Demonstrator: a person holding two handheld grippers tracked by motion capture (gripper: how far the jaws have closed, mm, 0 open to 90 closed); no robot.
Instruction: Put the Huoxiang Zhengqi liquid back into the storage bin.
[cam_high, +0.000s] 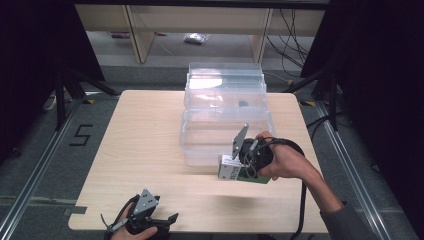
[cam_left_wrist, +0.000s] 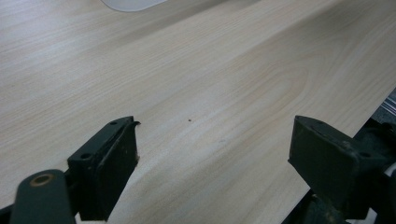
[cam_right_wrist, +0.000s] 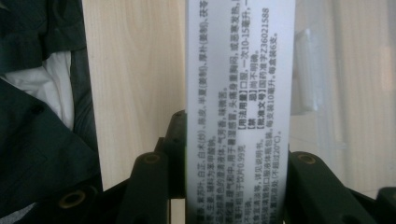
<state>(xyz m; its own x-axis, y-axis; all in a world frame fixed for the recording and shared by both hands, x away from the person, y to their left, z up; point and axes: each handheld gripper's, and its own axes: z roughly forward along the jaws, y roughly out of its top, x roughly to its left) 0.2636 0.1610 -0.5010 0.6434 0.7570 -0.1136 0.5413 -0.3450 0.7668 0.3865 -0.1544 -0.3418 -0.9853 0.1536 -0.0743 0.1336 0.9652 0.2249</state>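
Observation:
A white and green printed carton (cam_high: 229, 170) hangs just above the table, in front of the clear plastic bin (cam_high: 200, 145). My right gripper (cam_high: 240, 172) is shut on it. In the right gripper view the carton (cam_right_wrist: 240, 70) stands upright between the two black jaws, which press on both its sides, and my right gripper (cam_right_wrist: 240, 161) holds its lower end. At the table's front left edge my left gripper (cam_high: 169, 223) rests low, held by a hand. Its jaws stand wide apart over bare wood in the left gripper view, where my left gripper (cam_left_wrist: 215, 128) is open with nothing between them.
The clear bin has stepped tiers rising toward the back, with a small dark item (cam_high: 243, 104) inside. The light wooden table (cam_high: 135, 145) ends close behind the bin. Dark curtains and stands flank both sides. Cables trail off the right front edge.

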